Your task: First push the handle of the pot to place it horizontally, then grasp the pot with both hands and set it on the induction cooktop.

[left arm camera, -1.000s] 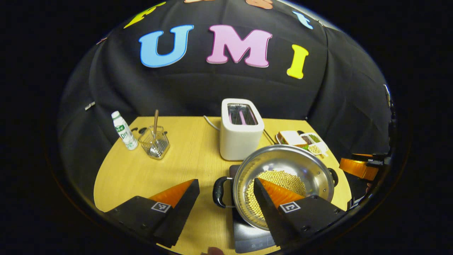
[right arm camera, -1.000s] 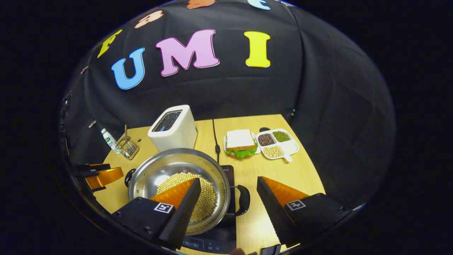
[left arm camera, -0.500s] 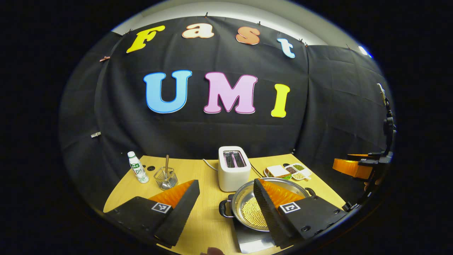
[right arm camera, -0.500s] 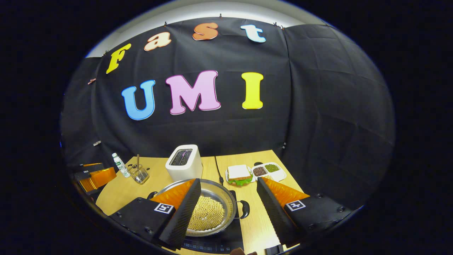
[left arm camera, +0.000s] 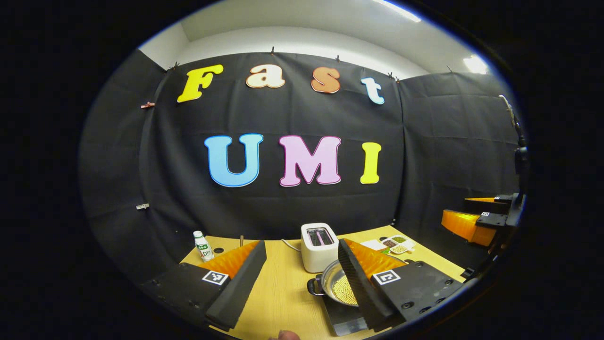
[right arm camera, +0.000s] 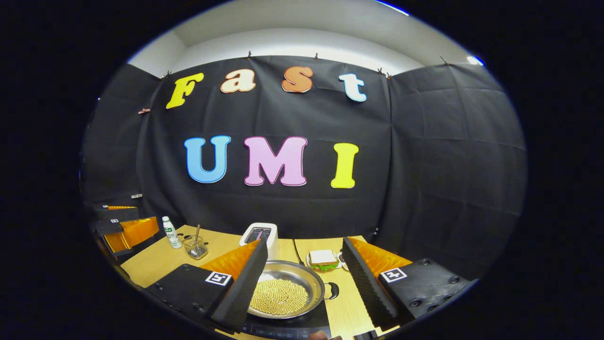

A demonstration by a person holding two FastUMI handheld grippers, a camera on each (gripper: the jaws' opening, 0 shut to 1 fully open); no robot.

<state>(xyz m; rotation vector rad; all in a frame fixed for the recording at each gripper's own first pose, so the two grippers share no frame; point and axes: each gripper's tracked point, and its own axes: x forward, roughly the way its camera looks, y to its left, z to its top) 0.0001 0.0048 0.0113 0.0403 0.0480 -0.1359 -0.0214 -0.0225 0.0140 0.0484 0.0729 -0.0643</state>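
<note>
The pot (right arm camera: 285, 293) (holding yellow beans) sat on the induction cooktop (right arm camera: 288, 326) near the table's (left arm camera: 283, 297) front edge; the left gripper (left arm camera: 302, 278) and right gripper (right arm camera: 304, 278) hung above, fingers spread, gripping nothing.

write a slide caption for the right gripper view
Open right tool raised over the pot of beans on the cooktop, toaster and sandwich behind.

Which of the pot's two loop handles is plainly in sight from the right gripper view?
The pot's right-side handle, sticking out toward the sandwich plate. The opposite handle sits behind the right gripper's near finger there.
</note>
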